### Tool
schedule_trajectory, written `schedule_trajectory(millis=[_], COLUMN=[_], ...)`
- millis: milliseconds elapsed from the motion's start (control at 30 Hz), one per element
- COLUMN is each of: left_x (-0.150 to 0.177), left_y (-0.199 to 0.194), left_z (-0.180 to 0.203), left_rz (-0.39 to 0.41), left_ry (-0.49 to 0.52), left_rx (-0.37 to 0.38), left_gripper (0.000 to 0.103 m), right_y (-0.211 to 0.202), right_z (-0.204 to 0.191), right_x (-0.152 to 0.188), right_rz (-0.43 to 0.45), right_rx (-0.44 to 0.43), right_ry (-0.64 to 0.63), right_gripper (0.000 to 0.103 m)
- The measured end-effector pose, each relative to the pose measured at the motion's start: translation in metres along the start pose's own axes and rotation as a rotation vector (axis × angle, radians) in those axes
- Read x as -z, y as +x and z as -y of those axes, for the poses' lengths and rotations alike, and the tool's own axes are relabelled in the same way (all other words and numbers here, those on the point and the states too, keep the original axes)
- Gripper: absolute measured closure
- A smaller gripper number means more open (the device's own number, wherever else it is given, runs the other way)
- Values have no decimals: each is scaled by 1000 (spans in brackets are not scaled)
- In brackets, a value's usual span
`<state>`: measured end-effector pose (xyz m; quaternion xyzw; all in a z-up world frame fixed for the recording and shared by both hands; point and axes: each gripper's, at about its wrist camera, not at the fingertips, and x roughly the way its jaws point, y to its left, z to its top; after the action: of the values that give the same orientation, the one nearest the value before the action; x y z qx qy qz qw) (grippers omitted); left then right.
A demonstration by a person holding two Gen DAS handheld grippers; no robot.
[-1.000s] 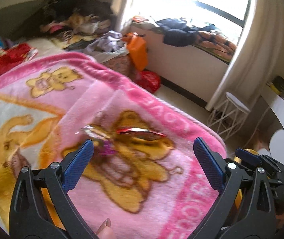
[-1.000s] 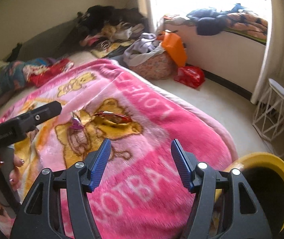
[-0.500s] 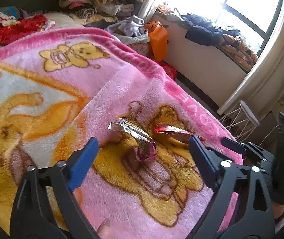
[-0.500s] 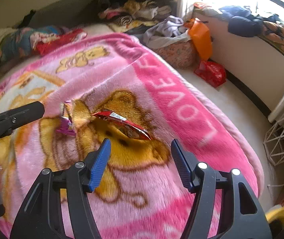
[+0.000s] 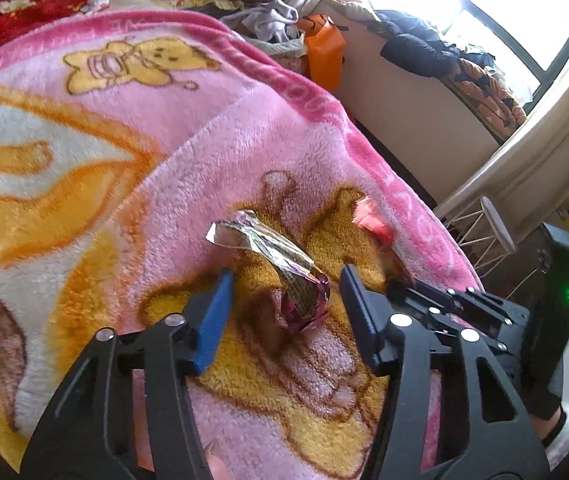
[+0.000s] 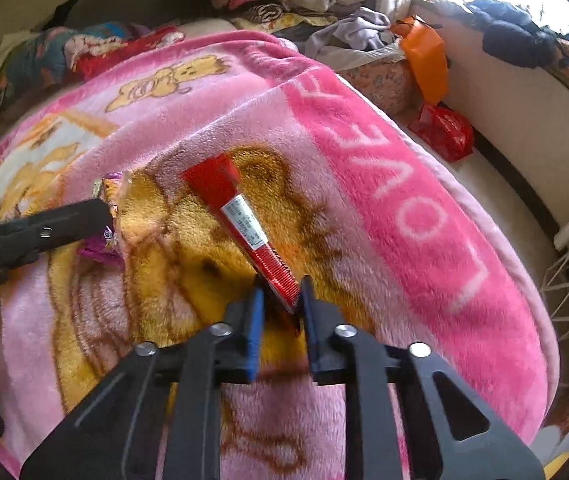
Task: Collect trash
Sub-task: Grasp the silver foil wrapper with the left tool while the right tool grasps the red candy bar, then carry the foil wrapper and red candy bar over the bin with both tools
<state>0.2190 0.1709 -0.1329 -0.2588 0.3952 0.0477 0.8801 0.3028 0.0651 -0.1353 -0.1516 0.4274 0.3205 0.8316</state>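
Where the blanket's (image 6: 364, 168) hot-pink border runs past the bear print, big white letters read upside down from the right wrist cam: "LOVE" is clear, an "F"-like letter sits further up, rest cut off. Blanket is thick plush fleece, pale pink w/ yellow-brown cartoon bears, deep pile.

Red wrapper (image 6: 240, 220) lies on the bear at about 12 o'clock from the right gripper (image 6: 280, 300): long, flat, glossy foil w/ a ribbed crimped end and a white label panel w/ a barcode; print too small to read. Right gripper's jaws have just been closing & now stand narrow, blue ribbed pads either side of the wrapper's crimped near end. Right-hand pad touches it; a slim gap shows at the other, so a firm clench can't be confirmed.

Foil wrapper (image 5: 284, 264) is silver-gold, crumpled, twisted into a strip w/ a purple bunched end; it lies at 12 o'clock from the left gripper (image 5: 286, 292), purple end between the fingers. Left jaws have just been closing too, but still stand apart, neither pad on the foil: not gripping. From the right cam, the left finger's black tip lies at 9 o'clock against the same purple scrap.

Beyond the bed at 1 o'clock: orange bag (image 6: 424, 60), smooth plastic, and a crinkly red bag (image 6: 444, 132) on the floor. Any print on them unreadable
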Motion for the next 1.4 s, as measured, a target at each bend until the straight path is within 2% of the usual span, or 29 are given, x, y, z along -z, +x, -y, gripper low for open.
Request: schedule_trajectory(millis=[67,133,233,500,867,1400], left_x=[2,4,7,17,31,67], left_y=[4,7,7,-8,-37,-60], left_z=[2,5,14,55,113,180], left_rz=[-9,-13,-16,7,48,37], left_ry=[-7,-2,17,115,207,305], left_rx=[6,12,24,69,146,252], left_gripper=[68,81,85,86,86,86], right_y=[-7,-16,-33,-85,-151,-223], right_z=[5,9,16,31,59,100], right_x=[5,10,19,48,95,169], right_rz=[12,30,60,141,224,283], right_rx=[-10,-19,-26,-25,48,173], right_ry=[43,78,124,222,347,478], right_gripper=[90,91,91,91,91,91])
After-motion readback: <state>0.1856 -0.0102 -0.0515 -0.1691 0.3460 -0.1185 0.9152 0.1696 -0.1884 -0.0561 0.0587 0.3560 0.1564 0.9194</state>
